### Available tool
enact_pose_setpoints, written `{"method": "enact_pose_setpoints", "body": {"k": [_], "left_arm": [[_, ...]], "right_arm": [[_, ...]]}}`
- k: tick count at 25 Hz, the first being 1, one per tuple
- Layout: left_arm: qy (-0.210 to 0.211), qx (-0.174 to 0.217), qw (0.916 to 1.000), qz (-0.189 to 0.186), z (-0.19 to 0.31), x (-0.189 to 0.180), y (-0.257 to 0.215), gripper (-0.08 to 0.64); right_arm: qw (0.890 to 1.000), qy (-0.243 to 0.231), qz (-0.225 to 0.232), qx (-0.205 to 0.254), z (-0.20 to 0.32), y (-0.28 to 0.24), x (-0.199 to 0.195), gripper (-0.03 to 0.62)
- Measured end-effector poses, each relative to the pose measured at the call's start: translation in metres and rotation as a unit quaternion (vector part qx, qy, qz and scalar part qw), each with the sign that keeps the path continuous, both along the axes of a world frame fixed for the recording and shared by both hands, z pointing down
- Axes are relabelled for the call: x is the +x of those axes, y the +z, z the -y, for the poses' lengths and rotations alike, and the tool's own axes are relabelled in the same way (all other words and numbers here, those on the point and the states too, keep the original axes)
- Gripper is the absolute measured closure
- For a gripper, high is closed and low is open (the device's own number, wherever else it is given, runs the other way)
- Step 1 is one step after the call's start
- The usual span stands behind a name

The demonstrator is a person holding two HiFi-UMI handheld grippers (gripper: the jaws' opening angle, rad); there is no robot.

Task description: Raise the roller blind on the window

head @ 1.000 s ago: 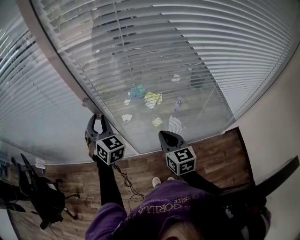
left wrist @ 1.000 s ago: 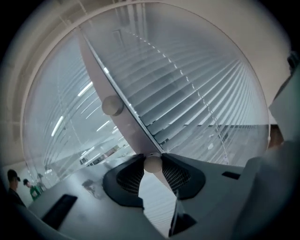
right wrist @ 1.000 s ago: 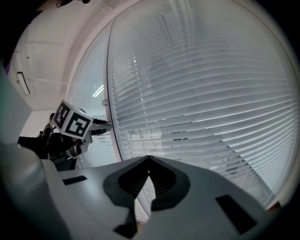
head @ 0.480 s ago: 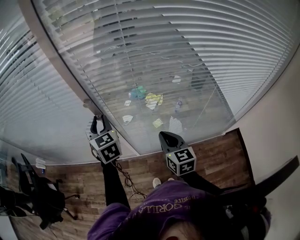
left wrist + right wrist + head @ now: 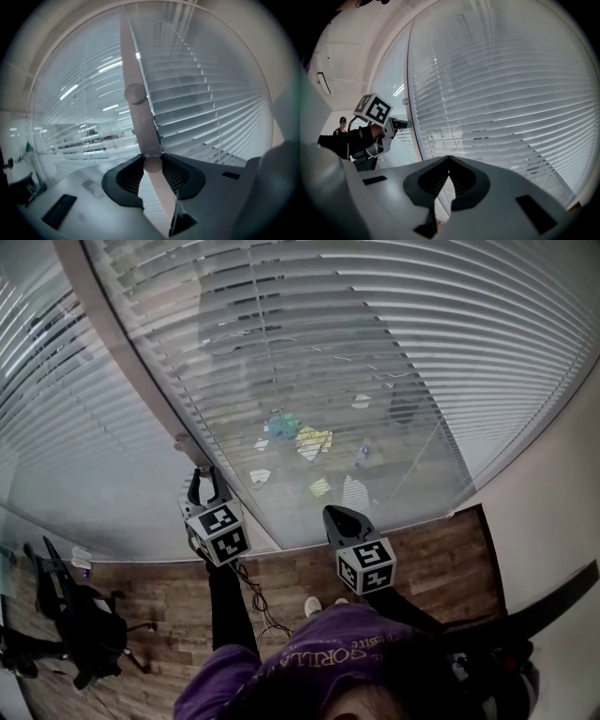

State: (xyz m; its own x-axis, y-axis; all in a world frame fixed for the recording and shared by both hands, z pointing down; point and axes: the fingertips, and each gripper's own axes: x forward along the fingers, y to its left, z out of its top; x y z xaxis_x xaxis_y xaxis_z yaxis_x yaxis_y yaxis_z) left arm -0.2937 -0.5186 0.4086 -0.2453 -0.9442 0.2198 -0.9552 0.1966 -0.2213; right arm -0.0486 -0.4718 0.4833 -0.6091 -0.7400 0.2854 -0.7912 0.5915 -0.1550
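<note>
A slatted blind hangs behind the glass, with a pale upright frame post to its left. My left gripper is up against that post. In the left gripper view its jaws are shut on a small round knob on the post. A second knob sits farther up the post. My right gripper hangs lower and to the right, in front of the glass. Its jaws are shut with nothing in them. The right gripper view also shows the left gripper at the post.
A black office chair stands at the lower left on the wooden floor. A cable lies on the floor near my feet. A plain wall bounds the window on the right. Another slatted pane lies left of the post.
The left gripper's jaws have narrowed onto the knob and its marker cube has turned and risen slightly. The right gripper has barely moved.
</note>
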Motion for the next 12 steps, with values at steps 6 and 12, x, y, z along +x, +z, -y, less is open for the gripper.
{"method": "enact_pose_setpoints", "body": {"k": [6, 12], "left_arm": [[0.010, -0.023, 0.9773, 0.210, -0.0004, 0.0043, -0.0004, 0.436], [0.035, -0.030, 0.9710, 0.234, 0.0007, 0.0067, -0.0003, 0.437]], "right_arm": [[1.000, -0.003, 0.000, -0.005, -0.0017, 0.0025, -0.0013, 0.594], [1.000, -0.001, -0.001, -0.007, -0.0015, 0.0056, -0.0002, 0.594]]}}
